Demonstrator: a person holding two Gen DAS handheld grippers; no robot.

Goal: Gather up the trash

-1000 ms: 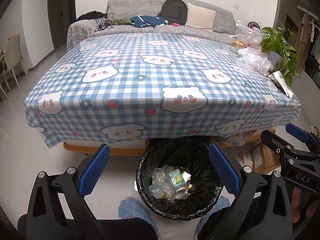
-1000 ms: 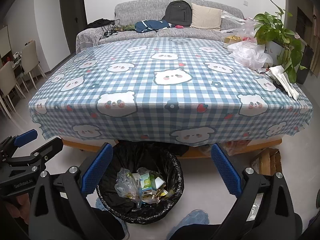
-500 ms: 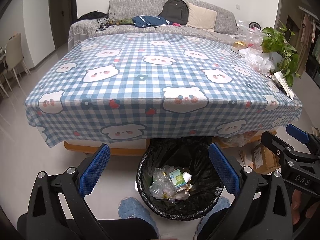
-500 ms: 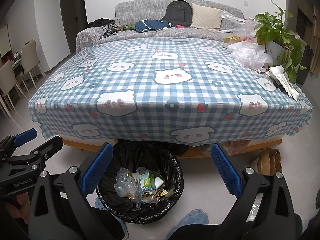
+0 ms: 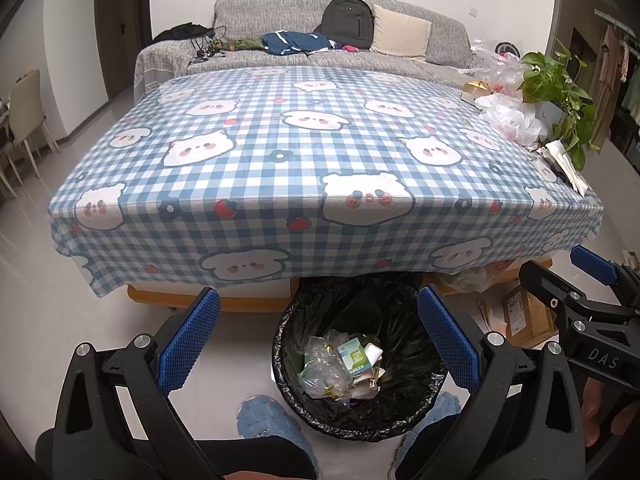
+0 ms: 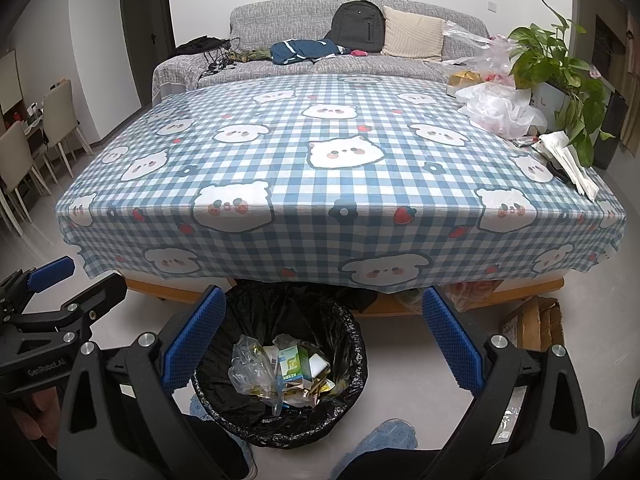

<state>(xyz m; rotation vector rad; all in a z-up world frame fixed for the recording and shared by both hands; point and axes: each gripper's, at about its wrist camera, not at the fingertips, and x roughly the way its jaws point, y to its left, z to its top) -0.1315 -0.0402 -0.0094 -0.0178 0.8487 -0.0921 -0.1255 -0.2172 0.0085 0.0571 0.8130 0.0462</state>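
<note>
The trash bin (image 5: 360, 364), lined with a black bag, stood on the floor at the near edge of the table (image 5: 304, 152), partly under the overhang of the checked tablecloth. It held crumpled clear plastic (image 5: 320, 372), a small green-and-white carton (image 5: 354, 358) and loose wrappers. In the left wrist view it sat at six o'clock, between the fingers of the left gripper (image 5: 320, 344); in the right wrist view it lay at about seven o'clock.

The left gripper's jaws stood wide apart and held nothing. The right gripper (image 6: 320, 340) was likewise spread and empty. Each gripper showed at the edge of the other's view.

The central tabletop carried no visible litter. Possible trash remained at two o'clock on the table: crumpled white plastic bags (image 6: 500, 114), a small gold box (image 6: 464, 78) and folded white papers (image 6: 568, 160), just beside a potted plant (image 6: 560, 64). A cardboard box (image 6: 534, 324) lay on the floor at four o'clock.

Assessment: the collection appeared largely done. If the bags are to be taken, the right gripper is nearer; it should close on a bunched fold, keep clear of the plant's leaves, and release only once directly above the bin's opening, since the tablecloth overhang covers its far rim.
</note>
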